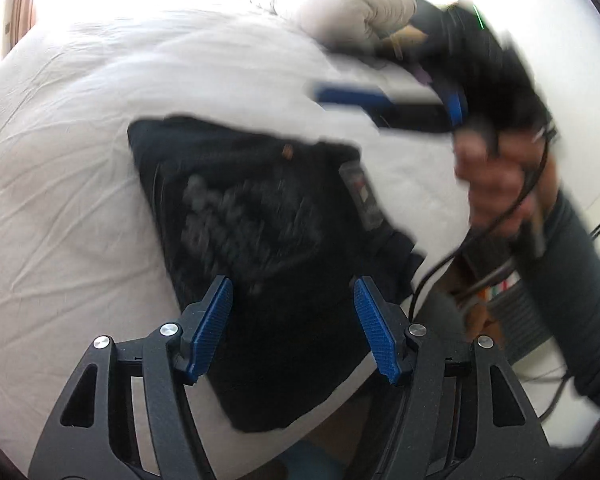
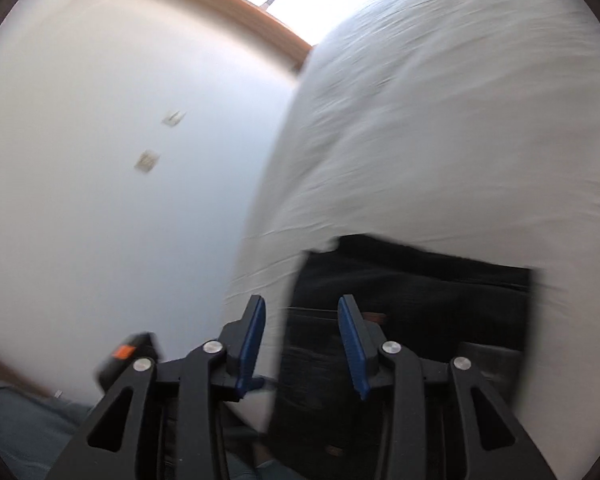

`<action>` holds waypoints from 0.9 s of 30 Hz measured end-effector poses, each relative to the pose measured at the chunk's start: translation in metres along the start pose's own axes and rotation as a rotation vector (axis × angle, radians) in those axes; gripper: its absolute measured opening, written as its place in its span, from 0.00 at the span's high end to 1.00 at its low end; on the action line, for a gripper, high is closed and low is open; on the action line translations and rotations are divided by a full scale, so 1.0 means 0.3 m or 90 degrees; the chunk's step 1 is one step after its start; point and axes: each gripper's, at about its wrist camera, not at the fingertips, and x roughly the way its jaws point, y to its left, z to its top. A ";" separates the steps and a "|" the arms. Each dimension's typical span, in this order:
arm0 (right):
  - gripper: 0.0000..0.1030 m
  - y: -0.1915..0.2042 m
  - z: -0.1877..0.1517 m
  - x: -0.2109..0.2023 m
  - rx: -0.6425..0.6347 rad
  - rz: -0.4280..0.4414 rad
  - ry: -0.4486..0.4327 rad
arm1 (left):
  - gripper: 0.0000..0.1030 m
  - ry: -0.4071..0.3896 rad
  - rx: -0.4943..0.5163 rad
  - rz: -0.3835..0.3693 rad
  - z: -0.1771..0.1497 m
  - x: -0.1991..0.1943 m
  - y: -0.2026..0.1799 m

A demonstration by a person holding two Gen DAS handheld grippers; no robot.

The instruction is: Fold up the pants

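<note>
Lying in a compact dark rectangle near the bed's point(image 1: 60, 184) near edge, the black pants point(image 1: 268, 248) look already folded down to a small packet, with a label patch showing along one side and a pale print on the upper face. The left tongs point(image 1: 293, 328) hang over the packet with both blue pads spread wide and nothing between them. The right tongs point(image 2: 302, 346) are likewise spread and empty; in the left wrist view the person's right hand point(image 1: 496, 196) carries them lifted clear above the white sheet, blurred by motion. In the right wrist view the folded cloth sits just below those tongs, close to the bed's side edge. Judging from this, the folding itself seems finished or nearly so; what may remain is squaring the slightly ragged corner nearest the edge.
</note>
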 end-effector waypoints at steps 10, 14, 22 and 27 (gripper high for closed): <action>0.82 -0.037 0.069 0.523 0.004 -0.077 0.184 | 0.40 0.033 0.044 0.059 -0.093 0.030 -0.011; 1.00 -0.107 0.094 0.546 0.006 -0.137 0.135 | 0.39 0.053 0.021 0.065 -0.119 0.060 0.059; 0.49 -0.020 -0.034 0.279 0.012 0.018 0.026 | 0.39 -0.054 -0.012 0.039 -0.028 -0.121 0.082; 0.45 -0.164 -0.190 0.164 0.077 -0.023 0.023 | 0.39 0.011 0.016 0.057 0.003 0.066 0.066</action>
